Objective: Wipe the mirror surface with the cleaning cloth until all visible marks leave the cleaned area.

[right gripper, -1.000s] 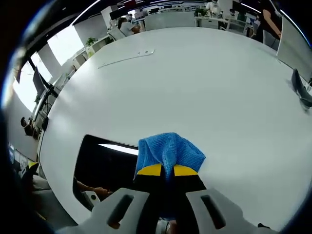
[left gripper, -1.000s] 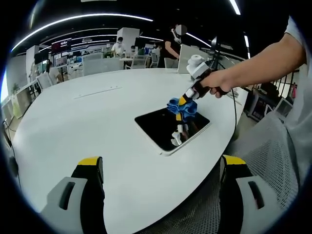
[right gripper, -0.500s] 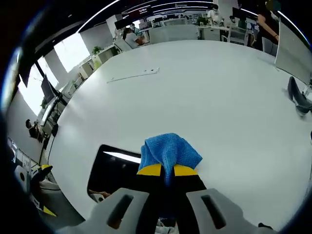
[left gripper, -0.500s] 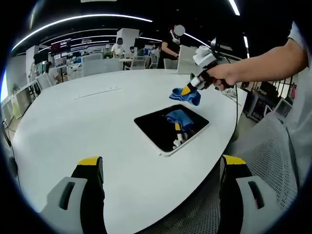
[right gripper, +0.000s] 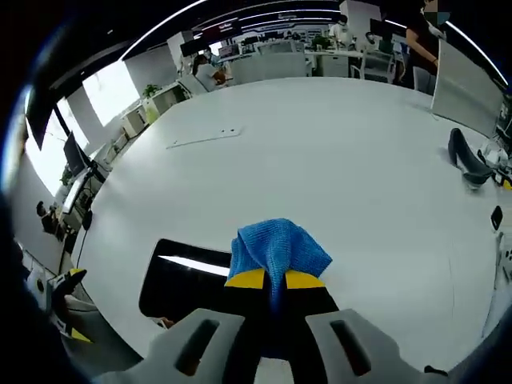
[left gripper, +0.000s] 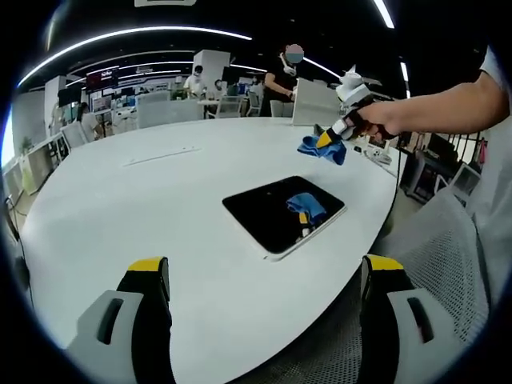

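Observation:
A dark rectangular mirror (left gripper: 280,214) lies flat on the white round table (left gripper: 144,200), near its right edge; it reflects the cloth above it. In the left gripper view the right gripper (left gripper: 326,141), held by a hand, hangs well above and beyond the mirror, shut on a blue cleaning cloth (left gripper: 323,149). In the right gripper view the blue cloth (right gripper: 276,250) is pinched between the yellow-tipped jaws of the right gripper (right gripper: 276,279), with the mirror (right gripper: 188,276) below and to the left. The left gripper (left gripper: 264,276) is open with nothing between its jaws, near the table's near edge.
A mesh chair (left gripper: 448,256) stands at the right of the table. A dark stand (right gripper: 468,164) and small items lie on the table's far right. A thin strip (right gripper: 200,138) lies farther across the table. People sit at desks in the background.
The right gripper has lifted the blue cloth off the mirror and carried it up and away, toward the table's far right. The left gripper has stayed put.

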A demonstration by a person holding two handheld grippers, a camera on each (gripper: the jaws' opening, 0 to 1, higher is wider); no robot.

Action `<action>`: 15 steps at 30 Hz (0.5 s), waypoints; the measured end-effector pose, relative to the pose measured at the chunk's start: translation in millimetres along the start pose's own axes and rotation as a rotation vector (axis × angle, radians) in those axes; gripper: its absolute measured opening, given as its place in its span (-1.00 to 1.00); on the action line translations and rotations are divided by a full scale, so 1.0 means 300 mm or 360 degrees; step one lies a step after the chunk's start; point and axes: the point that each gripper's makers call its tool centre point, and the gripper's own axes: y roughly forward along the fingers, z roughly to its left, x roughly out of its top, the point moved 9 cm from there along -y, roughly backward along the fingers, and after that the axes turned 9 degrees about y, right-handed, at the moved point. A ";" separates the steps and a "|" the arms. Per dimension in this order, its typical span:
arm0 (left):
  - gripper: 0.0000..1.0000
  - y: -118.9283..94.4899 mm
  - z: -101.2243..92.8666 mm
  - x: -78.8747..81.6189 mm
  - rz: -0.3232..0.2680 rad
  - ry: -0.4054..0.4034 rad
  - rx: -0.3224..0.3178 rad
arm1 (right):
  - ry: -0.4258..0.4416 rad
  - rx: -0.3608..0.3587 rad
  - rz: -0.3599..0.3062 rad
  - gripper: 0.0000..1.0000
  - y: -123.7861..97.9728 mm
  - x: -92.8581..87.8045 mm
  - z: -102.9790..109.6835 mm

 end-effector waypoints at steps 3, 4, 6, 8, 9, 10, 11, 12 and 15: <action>0.98 0.000 -0.002 0.000 0.0002 0.0001 -0.0003 | 0.0020 -0.0015 -0.0007 -0.98 -0.018 -0.010 -0.033; 0.98 0.000 -0.002 0.000 0.0003 0.0001 -0.0003 | 0.0023 -0.0019 -0.0007 -0.98 -0.021 -0.013 -0.040; 0.98 0.000 -0.001 -0.001 0.0004 0.0003 -0.0001 | 0.0030 -0.0032 -0.0008 -0.98 -0.028 -0.018 -0.056; 0.98 -0.001 -0.001 -0.001 0.0006 0.0005 0.0004 | 0.0044 -0.0041 -0.0008 -0.98 -0.030 -0.020 -0.070; 0.98 -0.001 -0.001 -0.001 0.0008 0.0006 0.0004 | 0.0050 -0.0046 -0.0009 -0.98 -0.029 -0.021 -0.079; 0.98 0.000 -0.002 -0.002 0.0010 0.0009 0.0005 | 0.0057 -0.0046 -0.0007 -0.98 -0.028 -0.022 -0.084; 0.98 0.000 -0.002 -0.002 0.0012 0.0009 0.0005 | 0.0063 -0.0047 -0.0006 -0.98 -0.027 -0.024 -0.087; 0.98 0.001 -0.003 -0.001 0.0014 0.0007 0.0004 | 0.0065 -0.0050 -0.0004 -0.98 -0.025 -0.030 -0.091; 0.98 0.002 -0.004 -0.002 0.0020 0.0010 0.0001 | 0.0074 -0.0064 0.0010 -0.97 -0.012 -0.048 -0.102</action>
